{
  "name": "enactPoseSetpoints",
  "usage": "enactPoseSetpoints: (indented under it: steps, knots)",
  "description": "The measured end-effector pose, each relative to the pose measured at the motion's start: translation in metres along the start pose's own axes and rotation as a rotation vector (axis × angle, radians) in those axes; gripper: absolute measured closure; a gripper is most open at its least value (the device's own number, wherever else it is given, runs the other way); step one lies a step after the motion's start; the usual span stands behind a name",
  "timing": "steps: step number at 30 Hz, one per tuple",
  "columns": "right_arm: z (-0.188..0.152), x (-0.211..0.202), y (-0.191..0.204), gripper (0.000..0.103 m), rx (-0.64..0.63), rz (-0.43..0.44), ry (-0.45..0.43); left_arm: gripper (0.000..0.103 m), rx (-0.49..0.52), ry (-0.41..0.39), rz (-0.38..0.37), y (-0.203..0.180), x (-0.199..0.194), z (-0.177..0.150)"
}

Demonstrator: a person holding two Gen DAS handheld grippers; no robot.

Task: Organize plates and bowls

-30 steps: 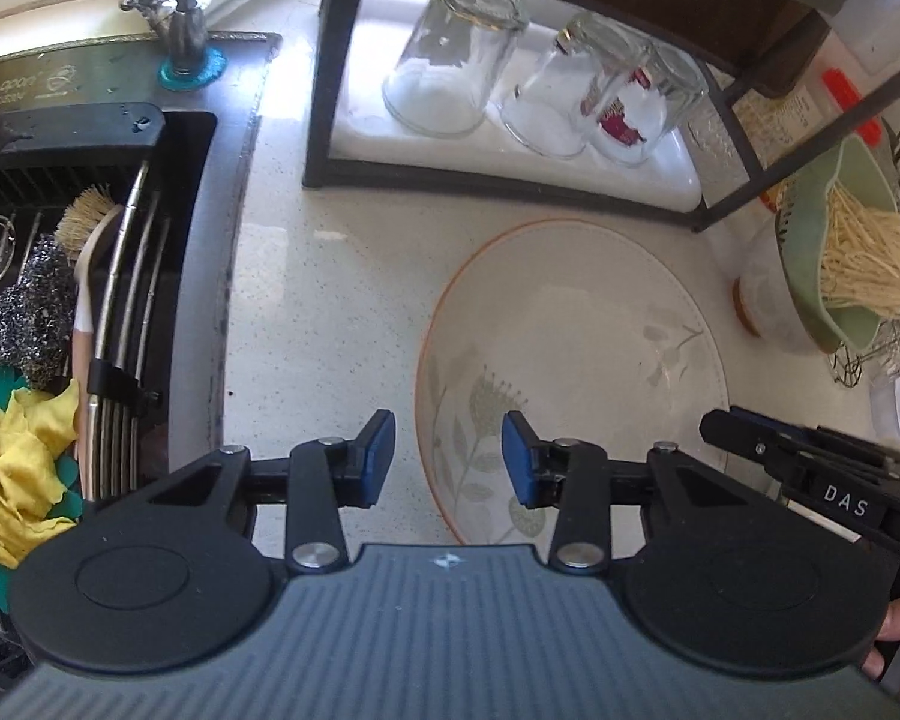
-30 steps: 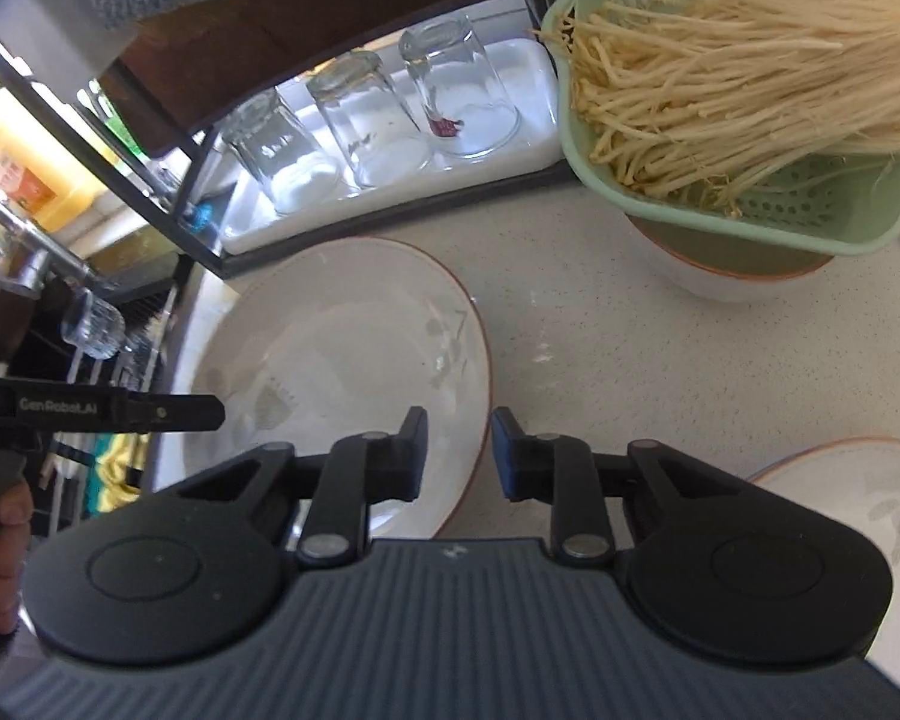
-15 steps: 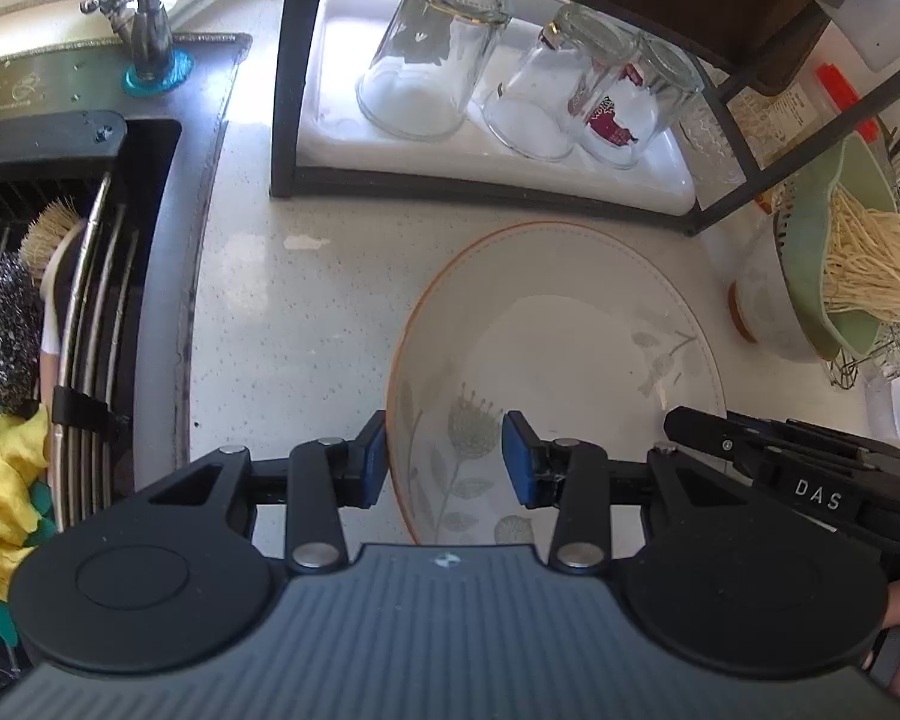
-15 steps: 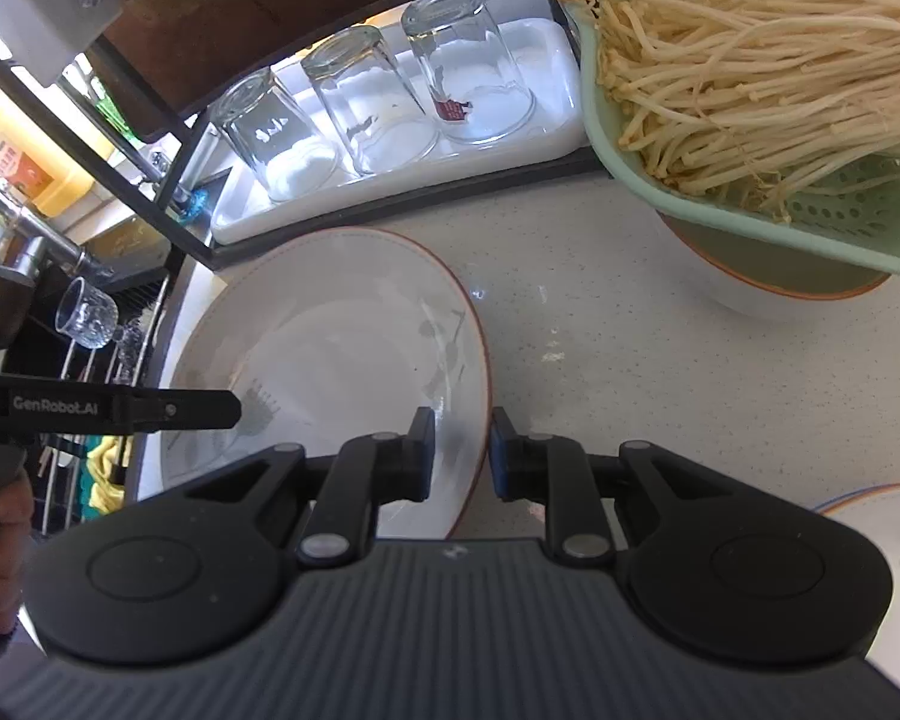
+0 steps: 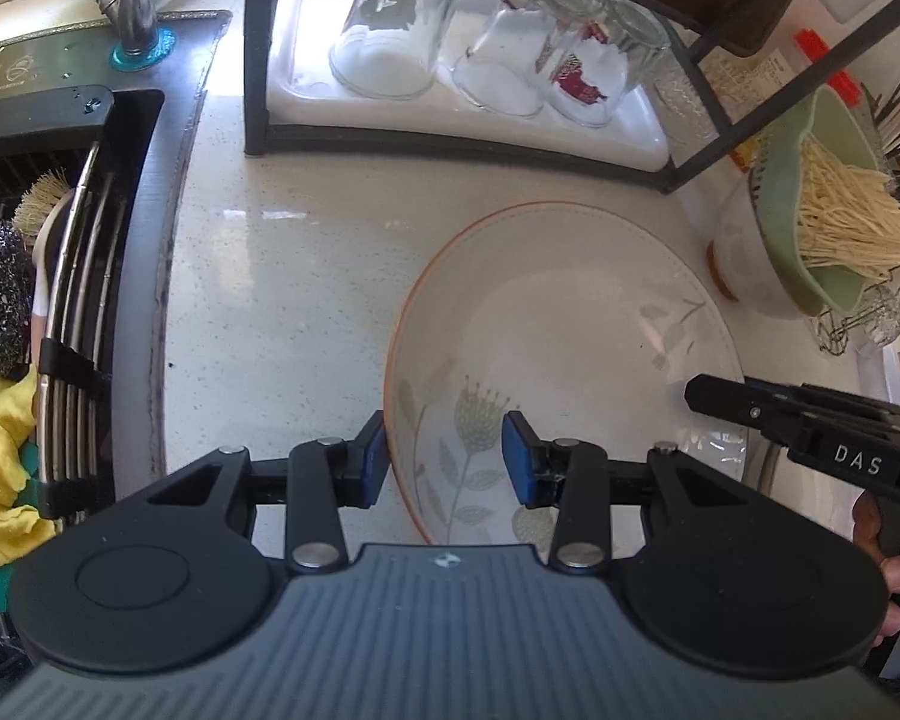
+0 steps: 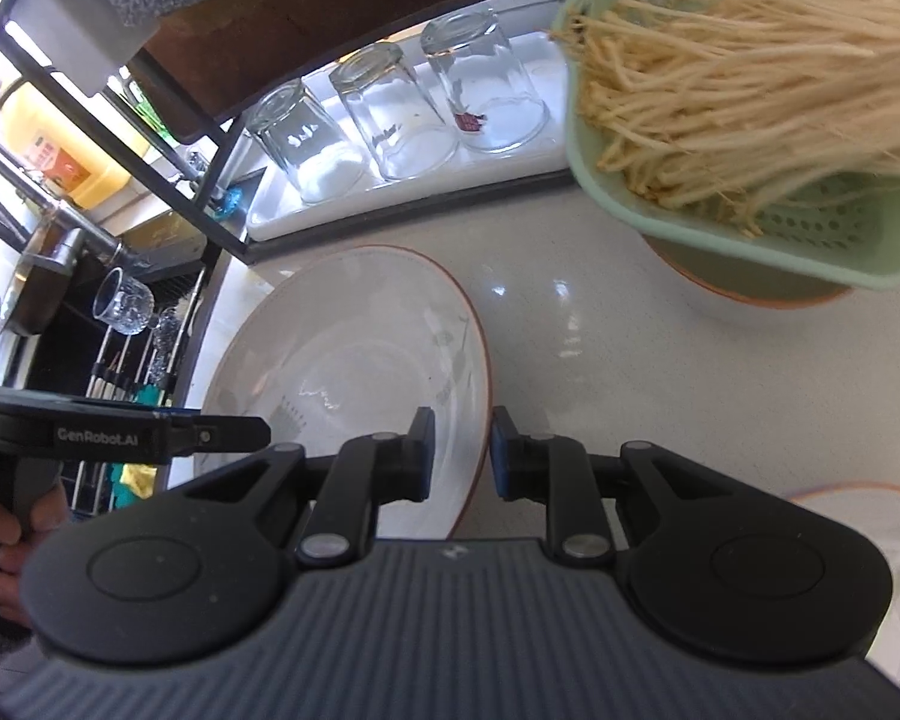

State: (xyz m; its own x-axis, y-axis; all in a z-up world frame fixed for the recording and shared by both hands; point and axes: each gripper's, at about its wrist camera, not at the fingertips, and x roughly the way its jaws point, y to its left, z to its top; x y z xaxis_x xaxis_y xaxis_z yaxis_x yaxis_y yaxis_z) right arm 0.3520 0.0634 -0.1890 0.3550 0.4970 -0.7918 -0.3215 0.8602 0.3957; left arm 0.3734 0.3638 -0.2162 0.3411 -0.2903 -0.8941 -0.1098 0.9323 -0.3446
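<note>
A large white plate (image 5: pixel 570 324) with an orange rim and leaf print lies on the pale counter; it also shows in the right wrist view (image 6: pixel 354 360). My left gripper (image 5: pixel 444 459) is open, its fingers astride the plate's left rim. My right gripper (image 6: pixel 461 453) is open with a narrow gap, its fingers astride the plate's right rim. A second orange-rimmed plate (image 6: pixel 870 534) lies at the lower right. An orange-rimmed bowl (image 6: pixel 750 294) sits under a green colander.
A green colander (image 6: pixel 798 228) of pale sprouts rests on the bowl. A black rack holds a white tray (image 5: pixel 462 114) with three upturned glasses. The sink (image 5: pixel 48 228) with a scourer, brush and yellow cloth is at the left.
Both grippers have moved in on the plate, so that its left and right rims now lie between their fingers. The right gripper's gap has not closed.
</note>
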Motion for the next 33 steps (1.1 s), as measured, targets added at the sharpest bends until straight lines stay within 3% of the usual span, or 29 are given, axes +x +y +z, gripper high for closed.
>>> enactPoseSetpoints:
  steps: [6,20,33]
  knots:
    - [-0.018,-0.017,-0.017,0.081,0.054,0.006,-0.003,0.058,-0.023,0.000,-0.077,-0.012,-0.002,-0.001]
    - [-0.044,-0.054,-0.028,0.081,0.134,0.061,-0.061,0.058,0.040,-0.051,-0.130,-0.035,-0.028,0.002]
    - [-0.063,-0.106,-0.052,0.081,0.219,0.057,-0.143,0.058,0.048,-0.045,-0.257,-0.064,-0.039,-0.034]
